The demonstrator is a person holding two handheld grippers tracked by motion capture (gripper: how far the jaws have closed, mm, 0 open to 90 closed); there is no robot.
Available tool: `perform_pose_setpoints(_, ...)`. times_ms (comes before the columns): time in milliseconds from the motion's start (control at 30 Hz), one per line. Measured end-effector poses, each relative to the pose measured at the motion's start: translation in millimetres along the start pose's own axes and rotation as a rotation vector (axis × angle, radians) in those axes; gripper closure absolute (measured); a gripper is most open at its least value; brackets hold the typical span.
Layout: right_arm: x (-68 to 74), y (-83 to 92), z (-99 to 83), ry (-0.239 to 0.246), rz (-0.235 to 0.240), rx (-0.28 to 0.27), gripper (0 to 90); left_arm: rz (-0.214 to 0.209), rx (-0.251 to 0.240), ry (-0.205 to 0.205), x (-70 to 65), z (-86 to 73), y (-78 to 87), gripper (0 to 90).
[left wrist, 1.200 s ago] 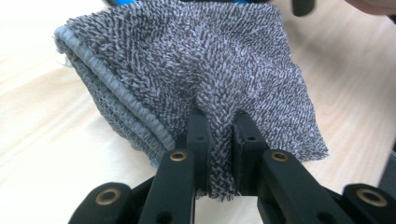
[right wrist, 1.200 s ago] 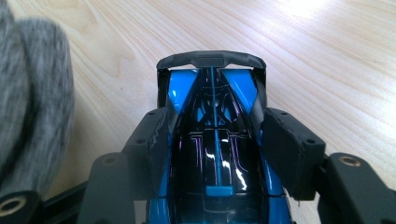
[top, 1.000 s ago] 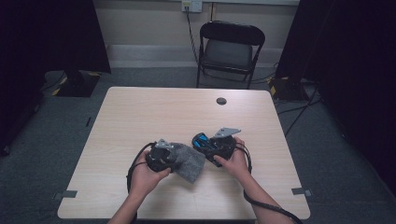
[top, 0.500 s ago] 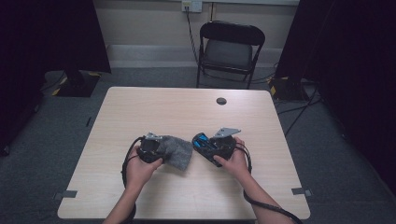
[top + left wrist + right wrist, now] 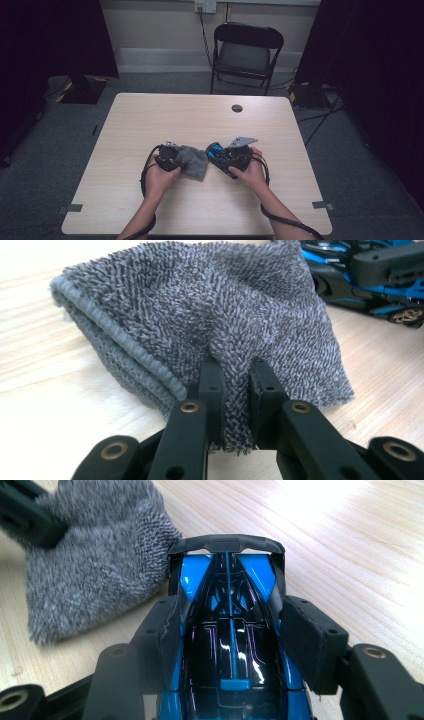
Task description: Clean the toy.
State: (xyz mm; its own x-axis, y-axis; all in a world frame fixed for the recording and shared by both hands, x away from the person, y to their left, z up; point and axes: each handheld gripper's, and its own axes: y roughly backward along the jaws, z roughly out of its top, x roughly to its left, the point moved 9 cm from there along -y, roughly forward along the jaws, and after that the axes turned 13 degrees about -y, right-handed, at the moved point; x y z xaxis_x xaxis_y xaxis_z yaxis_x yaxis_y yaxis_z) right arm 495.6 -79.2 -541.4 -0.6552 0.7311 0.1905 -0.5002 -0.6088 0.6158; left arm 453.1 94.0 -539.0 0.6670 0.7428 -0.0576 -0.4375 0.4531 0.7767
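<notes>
High view: wood table (image 5: 200,120), chair (image 5: 245,52) behind; left gripper (image 5: 172,156) fingers clamp cloth (image 5: 192,162), right gripper (image 5: 225,156) fingers clamp toy car (image 5: 216,151)

A pale wooden table (image 5: 150,120) stands on grey carpet (image 5: 65,130). Beyond the table, a black folding chair (image 5: 245,52) faces a cream wall (image 5: 155,25). Dark curtains (image 5: 380,60) flank the table.

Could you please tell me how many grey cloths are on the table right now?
1. The grey cloth lies folded on the table near its front middle, pinched by the left tool, beside the blue toy car in the right tool. None seems hidden.
</notes>
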Motion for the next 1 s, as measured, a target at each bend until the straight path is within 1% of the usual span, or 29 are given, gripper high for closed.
perform_pose_setpoints(100,0.0,-0.1,0.1,0.0,0.0,0.001,41.6,-0.006,0.014,-0.01,-7.2,-1.6,-3.4,79.4)
perform_pose_setpoints(167,0.1,-0.1,0.1,0.0,0.0,0.001,41.6,-0.016,0.014,-0.018,-11.9,-1.7,-3.9,79.4)
perform_pose_setpoints(333,-0.1,-0.1,0.2,-0.001,0.0,0.001,41.5,-0.039,0.02,-0.029,-18.6,-2.7,-3.5,79.5)
perform_pose_setpoints(600,0.0,-0.4,0.4,0.0,0.0,0.001,41.6,-0.068,0.013,-0.044,-31.4,-3.3,-4.8,79.5)
perform_pose_setpoints(733,0.0,-0.3,0.3,0.0,0.0,0.002,41.5,-0.092,0.015,-0.058,-39.0,-3.0,-5.5,79.5)
perform_pose_setpoints(767,0.1,-0.2,0.3,0.0,0.0,0.004,41.6,-0.106,0.015,-0.057,-41.8,-2.7,-5.7,79.5)
perform_pose_setpoints(833,0.1,-0.4,0.4,0.0,0.0,0.002,41.6,-0.111,0.019,-0.074,-46.5,-2.4,-6.8,79.5)
perform_pose_setpoints(1000,-0.1,-0.2,0.3,-0.002,0.001,0.001,41.6,-0.121,0.02,-0.09,-53.3,-1.2,-8.4,79.5)
